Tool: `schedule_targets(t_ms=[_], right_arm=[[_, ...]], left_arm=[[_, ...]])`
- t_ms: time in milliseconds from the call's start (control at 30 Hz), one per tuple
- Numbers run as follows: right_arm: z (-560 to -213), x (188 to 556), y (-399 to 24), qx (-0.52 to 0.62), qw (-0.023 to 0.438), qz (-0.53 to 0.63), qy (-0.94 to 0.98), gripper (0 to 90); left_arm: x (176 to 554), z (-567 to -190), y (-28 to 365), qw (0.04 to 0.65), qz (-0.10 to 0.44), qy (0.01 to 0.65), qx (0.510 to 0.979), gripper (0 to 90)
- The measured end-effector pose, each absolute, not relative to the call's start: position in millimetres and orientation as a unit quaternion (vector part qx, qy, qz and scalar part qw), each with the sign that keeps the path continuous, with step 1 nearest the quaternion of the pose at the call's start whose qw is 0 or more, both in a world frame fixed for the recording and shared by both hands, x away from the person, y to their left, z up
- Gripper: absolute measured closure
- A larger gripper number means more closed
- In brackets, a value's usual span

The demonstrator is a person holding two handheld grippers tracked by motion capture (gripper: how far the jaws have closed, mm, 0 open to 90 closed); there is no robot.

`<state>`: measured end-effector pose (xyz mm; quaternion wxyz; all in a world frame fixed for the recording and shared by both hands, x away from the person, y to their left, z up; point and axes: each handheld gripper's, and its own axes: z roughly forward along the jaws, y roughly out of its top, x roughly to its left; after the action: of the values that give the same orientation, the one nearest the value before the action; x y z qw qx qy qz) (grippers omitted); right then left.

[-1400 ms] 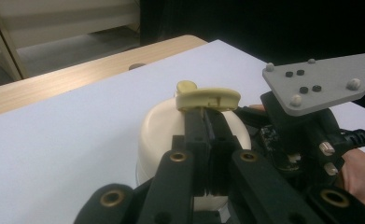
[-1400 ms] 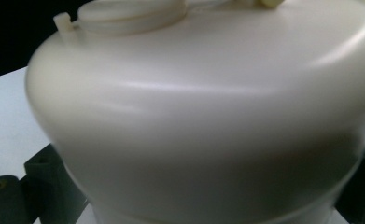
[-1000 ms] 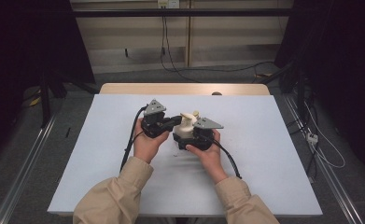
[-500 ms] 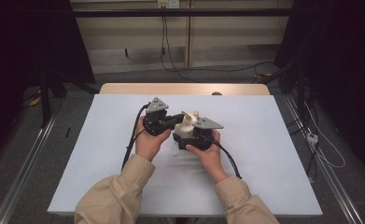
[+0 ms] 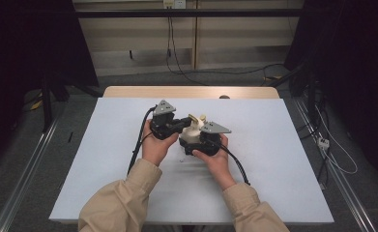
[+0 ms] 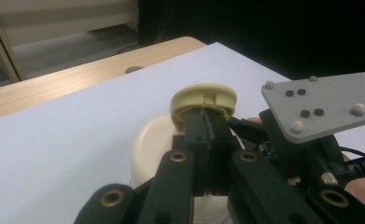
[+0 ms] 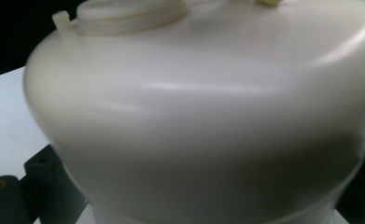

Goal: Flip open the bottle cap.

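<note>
A white table point(image 5: 273, 159) takes up most of the high view, with a strip of bare wood point(image 5: 191, 92) along its far edge and a grey floor with loose cables point(image 5: 215, 72) beyond it. A person's two forearms in tan sleeves point(image 5: 123, 198) come in from the near edge and meet near the middle of the table.

The right gripper point(image 5: 203, 140) sits just right of centre, held in the right hand point(image 5: 215, 157), with its grey three-cornered plate on top. Its jaws are closed around the wide body of a cream plastic bottle point(image 7: 208, 116); in the right gripper view the black jaw parts show at both lower corners, one on each side of the bottle. The bottle point(image 5: 192, 133) stands between the two grippers, near the middle of the table, and whether its base touches the tabletop cannot be told.

The left gripper point(image 6: 209, 123), held in the left hand point(image 5: 155, 145), reaches across from the left. Its jaws are pressed together, pinching the edge of the bottle's yellowish cap point(image 6: 203, 100), which is tilted up above the bottle's shoulder. At the top of the bottle, the ridged neck point(image 7: 131, 11) stands uncovered, with a small tab point(image 7: 62, 21) just beside it.
</note>
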<state>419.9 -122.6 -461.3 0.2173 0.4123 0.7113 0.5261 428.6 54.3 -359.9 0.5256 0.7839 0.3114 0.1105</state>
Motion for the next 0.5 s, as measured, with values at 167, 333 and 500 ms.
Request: schedule_targets(t_ms=[167,333,500], right_arm=[[-461.2,419.9,-122.5,0.412,0.217,0.526,0.711,3.9],[-461.2,419.9,-122.4,0.413,0.217,0.526,0.711,3.9],[-461.3,420.0,-122.4,0.412,0.217,0.526,0.711,3.9]], left_arm=[[429.3,-359.1,52.7,0.525,0.111,0.311,0.784,89.6],[429.8,-358.5,51.5,0.524,0.112,0.31,0.785,89.6],[431.0,-358.8,49.8,0.523,0.114,0.312,0.785,89.6]])
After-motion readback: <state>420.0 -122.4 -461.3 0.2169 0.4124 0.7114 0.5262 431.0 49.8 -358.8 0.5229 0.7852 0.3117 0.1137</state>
